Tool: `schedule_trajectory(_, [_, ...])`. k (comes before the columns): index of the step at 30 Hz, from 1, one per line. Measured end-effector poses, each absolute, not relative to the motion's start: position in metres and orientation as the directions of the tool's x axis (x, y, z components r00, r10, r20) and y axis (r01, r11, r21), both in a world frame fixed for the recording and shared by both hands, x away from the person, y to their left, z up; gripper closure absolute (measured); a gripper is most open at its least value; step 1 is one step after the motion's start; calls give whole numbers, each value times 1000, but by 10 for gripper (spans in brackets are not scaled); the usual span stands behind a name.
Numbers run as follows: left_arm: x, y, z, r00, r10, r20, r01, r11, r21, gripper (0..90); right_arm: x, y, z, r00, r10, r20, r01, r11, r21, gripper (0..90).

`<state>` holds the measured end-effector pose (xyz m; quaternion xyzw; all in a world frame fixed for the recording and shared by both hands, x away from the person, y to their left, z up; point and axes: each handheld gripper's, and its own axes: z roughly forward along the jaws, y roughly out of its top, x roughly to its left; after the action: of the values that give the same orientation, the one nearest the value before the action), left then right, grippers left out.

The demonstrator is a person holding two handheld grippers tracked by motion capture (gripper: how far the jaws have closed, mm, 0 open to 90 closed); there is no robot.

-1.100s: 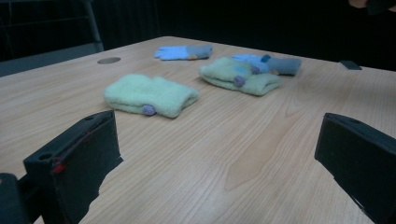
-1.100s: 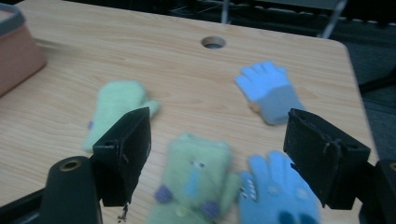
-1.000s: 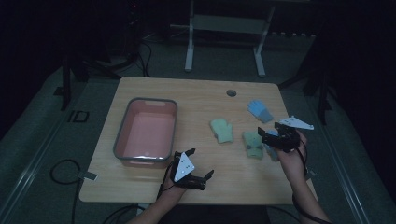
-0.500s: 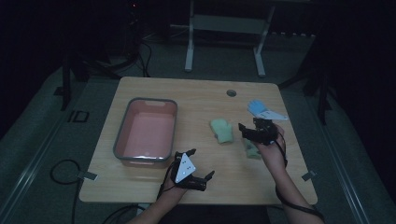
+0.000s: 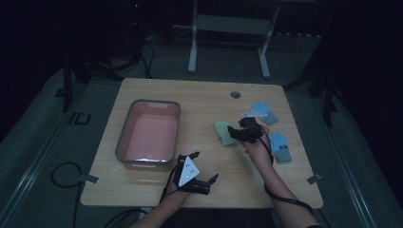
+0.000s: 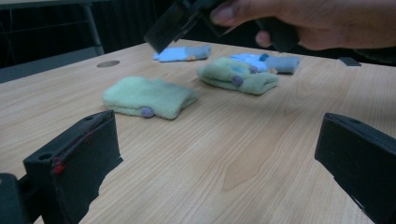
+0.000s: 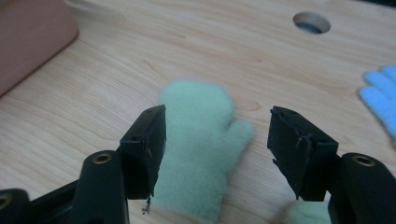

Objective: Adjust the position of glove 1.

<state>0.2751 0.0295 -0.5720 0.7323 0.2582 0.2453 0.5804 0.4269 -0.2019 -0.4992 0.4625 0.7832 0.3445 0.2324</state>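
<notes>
Two pale green mittens and two blue ones lie on the right half of the wooden table (image 5: 199, 97). My right gripper (image 5: 232, 133) (image 7: 217, 128) hovers open over one green mitten (image 5: 222, 133) (image 7: 201, 140), a jaw on each side of it. The second green mitten (image 6: 238, 77) lies under the right hand (image 5: 256, 145). One blue mitten (image 5: 264, 112) (image 6: 182, 53) is farther back, the other (image 5: 280, 147) at the right. My left gripper (image 5: 204, 165) (image 6: 217, 140) rests near the front edge, wide open and holding nothing.
A grey-rimmed pink tray (image 5: 124, 137) stands on the left half of the table, its corner (image 7: 28, 32) in the right gripper view. A round cable hole (image 5: 235, 94) (image 7: 311, 22) is near the back edge. Cables run across the floor around the table.
My right gripper has moved left from the table's right side to above the green mitten nearer the tray. The left gripper has stayed put.
</notes>
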Motion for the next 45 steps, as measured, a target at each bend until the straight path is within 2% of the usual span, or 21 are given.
schedule_trajectory(7, [275,30,-572,747,661,61,92,-194,977,2,438,-192,-512,-459,887,-46,595,346,725,379])
schedule_trajectory(22, [275,29,-572,749,659,65,90,-199,976,2,459,-172,-538,-479,877,-41,642,381,665,528])
schedule_trajectory(26, [274,29,-572,749,659,71,86,-203,975,2,461,-170,-545,-479,877,-44,652,389,651,533])
schedule_trajectory(31, [274,28,-572,750,657,76,84,-208,974,2,462,-168,-545,-499,865,-55,649,415,637,672])
schedule_trajectory(32, [274,28,-572,750,657,77,84,-209,974,2,461,-168,-545,-489,870,-55,655,408,636,728])
schedule_trajectory(35, [274,28,-572,750,657,78,83,-211,974,2,463,-167,-545,-489,871,-49,659,406,634,787])
schedule_trajectory(45, [274,28,-572,749,658,77,85,-210,974,2,462,-173,-529,-469,883,20,674,343,654,844])
